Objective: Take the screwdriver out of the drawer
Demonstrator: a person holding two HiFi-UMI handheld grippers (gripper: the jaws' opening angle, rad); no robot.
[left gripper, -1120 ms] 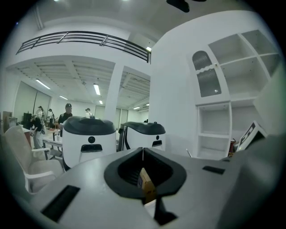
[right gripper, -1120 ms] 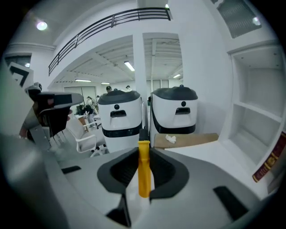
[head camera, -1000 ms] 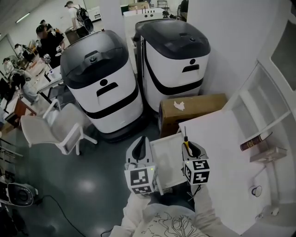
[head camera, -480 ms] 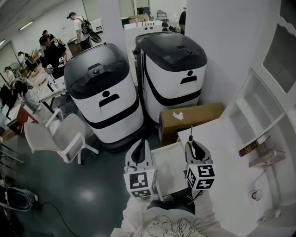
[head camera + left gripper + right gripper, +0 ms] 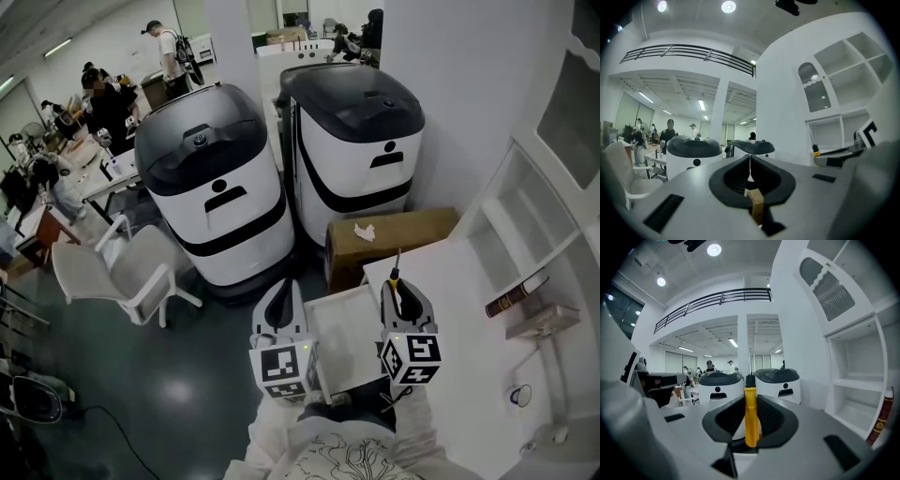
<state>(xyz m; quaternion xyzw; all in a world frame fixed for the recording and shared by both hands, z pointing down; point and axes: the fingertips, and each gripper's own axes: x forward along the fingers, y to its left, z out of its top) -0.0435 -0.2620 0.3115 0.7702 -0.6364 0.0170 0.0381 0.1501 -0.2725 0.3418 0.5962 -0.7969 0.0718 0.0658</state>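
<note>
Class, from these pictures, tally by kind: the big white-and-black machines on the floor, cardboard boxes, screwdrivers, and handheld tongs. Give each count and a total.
White-and-black machines: 2 (one on the left, one on the right)
Cardboard box: 1
Screwdriver: 1
Tongs: 2 (left tongs, right tongs)
Total: 6
</note>
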